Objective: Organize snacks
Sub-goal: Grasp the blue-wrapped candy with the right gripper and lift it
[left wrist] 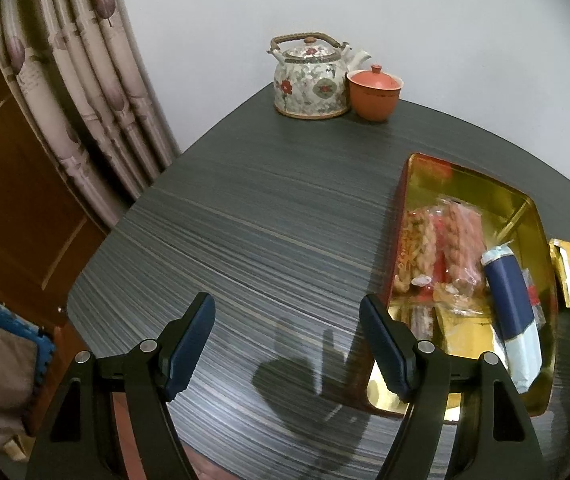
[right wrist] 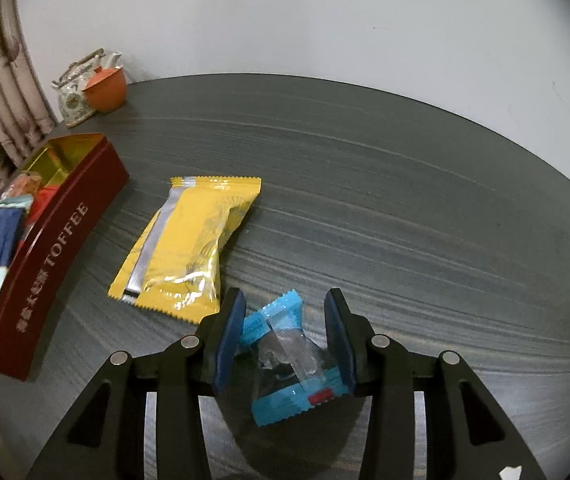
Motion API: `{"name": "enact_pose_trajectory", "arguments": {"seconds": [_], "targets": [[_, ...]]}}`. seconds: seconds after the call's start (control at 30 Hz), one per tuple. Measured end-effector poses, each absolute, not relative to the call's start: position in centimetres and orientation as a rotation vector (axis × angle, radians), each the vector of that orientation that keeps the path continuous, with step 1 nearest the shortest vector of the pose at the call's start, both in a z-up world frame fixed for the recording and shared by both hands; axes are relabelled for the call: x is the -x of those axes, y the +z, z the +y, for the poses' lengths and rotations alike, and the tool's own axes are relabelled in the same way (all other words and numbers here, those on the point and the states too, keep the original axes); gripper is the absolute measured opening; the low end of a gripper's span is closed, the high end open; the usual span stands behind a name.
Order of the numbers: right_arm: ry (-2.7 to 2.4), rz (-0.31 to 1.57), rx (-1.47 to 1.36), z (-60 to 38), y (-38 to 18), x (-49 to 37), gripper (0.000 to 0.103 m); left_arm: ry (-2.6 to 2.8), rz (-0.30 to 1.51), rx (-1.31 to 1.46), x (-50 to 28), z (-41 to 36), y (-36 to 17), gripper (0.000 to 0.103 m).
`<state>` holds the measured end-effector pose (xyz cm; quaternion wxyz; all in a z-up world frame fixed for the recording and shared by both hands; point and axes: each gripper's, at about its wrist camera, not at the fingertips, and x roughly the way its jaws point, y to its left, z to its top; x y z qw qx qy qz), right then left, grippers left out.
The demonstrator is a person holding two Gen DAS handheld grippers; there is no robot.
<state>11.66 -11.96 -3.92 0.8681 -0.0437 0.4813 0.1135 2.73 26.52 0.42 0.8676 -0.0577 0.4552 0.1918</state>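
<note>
- Blue snack packet (right wrist: 289,360) sits between right hand-held gripper (right wrist: 285,336) pads, clamped.
- Left hand-held gripper (left wrist: 285,344) gapes empty, beside toffee tin (left wrist: 401,200).
- Tin contents partly blurred.

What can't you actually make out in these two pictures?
- Left wrist view: the yellow foil packet beyond the gold-lined toffee tin is mostly hidden by the tin's wall.
- Left wrist view: the wrapped snacks inside are blurred; labels unreadable.
- Right wrist view: the blue plastic snack wrapper between the right gripper fingers; its contents are unclear.
</note>
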Motion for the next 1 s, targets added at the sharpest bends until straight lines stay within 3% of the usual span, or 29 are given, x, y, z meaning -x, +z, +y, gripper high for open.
{"name": "enact_pose_trajectory", "arguments": {"seconds": [0.17, 1.0], "targets": [[0.285, 0.998, 0.088, -13.3, -3.4, -10.2, 0.051, 0.395, 0.935, 0.087, -2.7, 25.9, 0.5, 0.075], [0.451, 0.992, 0.202, -14.1, -3.0, -6.9, 0.051, 0.167, 0.899, -0.059, -4.9, 14.3, 3.0, 0.075]]}}
